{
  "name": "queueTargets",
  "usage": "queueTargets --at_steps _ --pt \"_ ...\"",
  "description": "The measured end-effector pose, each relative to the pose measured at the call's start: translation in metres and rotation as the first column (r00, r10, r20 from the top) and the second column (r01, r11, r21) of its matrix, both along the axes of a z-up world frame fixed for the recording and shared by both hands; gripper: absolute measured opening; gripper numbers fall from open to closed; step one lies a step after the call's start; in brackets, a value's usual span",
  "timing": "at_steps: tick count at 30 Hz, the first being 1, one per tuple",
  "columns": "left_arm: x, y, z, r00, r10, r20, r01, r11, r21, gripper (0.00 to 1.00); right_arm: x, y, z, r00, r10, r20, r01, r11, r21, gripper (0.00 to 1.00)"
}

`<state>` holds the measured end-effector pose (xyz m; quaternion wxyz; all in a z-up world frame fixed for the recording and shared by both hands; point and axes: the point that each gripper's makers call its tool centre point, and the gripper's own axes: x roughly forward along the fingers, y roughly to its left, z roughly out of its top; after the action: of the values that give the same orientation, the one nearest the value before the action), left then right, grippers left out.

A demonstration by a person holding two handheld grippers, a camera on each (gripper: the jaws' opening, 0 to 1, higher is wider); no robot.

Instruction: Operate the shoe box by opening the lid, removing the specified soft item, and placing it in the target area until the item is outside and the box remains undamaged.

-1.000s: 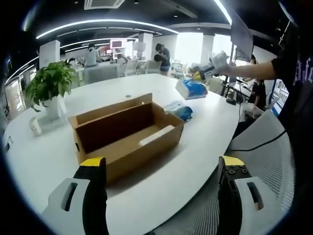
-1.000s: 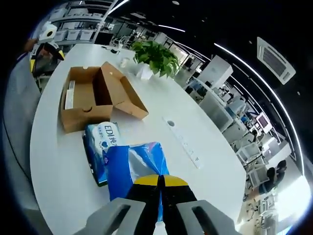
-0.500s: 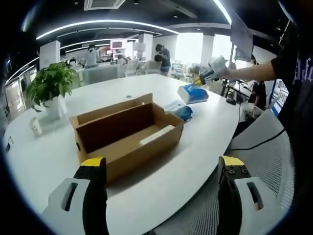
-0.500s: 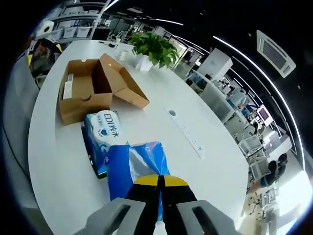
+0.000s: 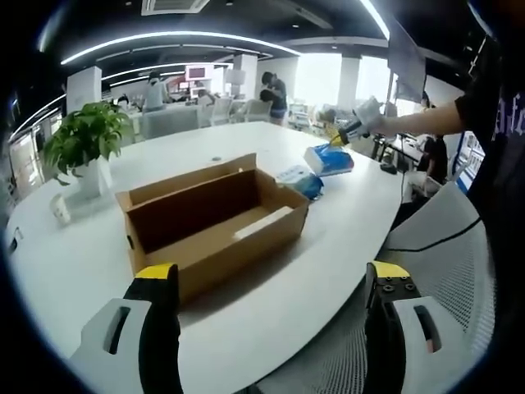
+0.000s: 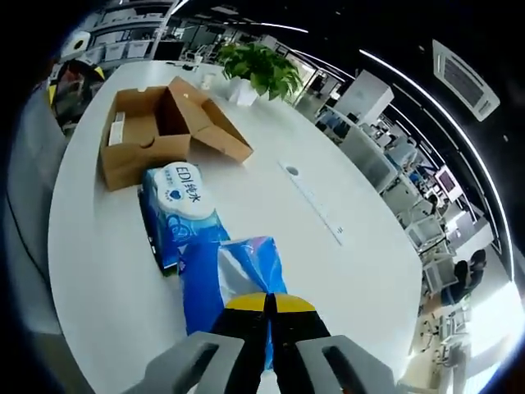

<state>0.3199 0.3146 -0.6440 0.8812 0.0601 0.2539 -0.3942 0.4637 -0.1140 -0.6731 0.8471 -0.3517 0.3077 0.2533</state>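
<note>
An open brown cardboard shoe box [image 5: 212, 223] sits on the white table [image 5: 66, 271], its lid folded back; a white slip lies inside. In the left gripper view my left gripper [image 5: 271, 316] is open near the table's edge, short of the box. My right gripper [image 6: 268, 305] is shut on a blue soft tissue pack [image 6: 232, 281], held just above the table beside a second blue-and-white tissue pack [image 6: 179, 210]. From the left gripper view the right gripper [image 5: 349, 130] holds the held pack [image 5: 328, 159] beyond the box. The box [image 6: 156, 136] lies past both packs.
A potted green plant [image 5: 85, 148] stands at the table's far left, with a small white object [image 5: 59, 212] beside it. A grey mesh chair [image 5: 435, 263] is at the right by the person's dark sleeve [image 5: 492, 123]. A cable slot [image 6: 310, 200] runs along the table.
The right gripper has lowered the held blue pack toward the table beside the other pack. The left gripper and the box have stayed put.
</note>
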Motion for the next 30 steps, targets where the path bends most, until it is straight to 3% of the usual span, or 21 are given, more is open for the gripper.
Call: queueTargets --at_steps 17,30 --pt "0.0 0.005 -0.002 1.0 0.011 -0.007 -0.011 1.0 0.009 0.93 -0.013 -0.014 -0.04 0.994 -0.05 -0.096 0.049 0.999 -0.012 0.0" --pt "0.003 0.004 0.001 1.0 0.012 -0.002 -0.012 1.0 0.002 0.93 -0.019 -0.022 -0.054 0.987 -0.106 -0.117 0.106 0.994 -0.002 0.0"
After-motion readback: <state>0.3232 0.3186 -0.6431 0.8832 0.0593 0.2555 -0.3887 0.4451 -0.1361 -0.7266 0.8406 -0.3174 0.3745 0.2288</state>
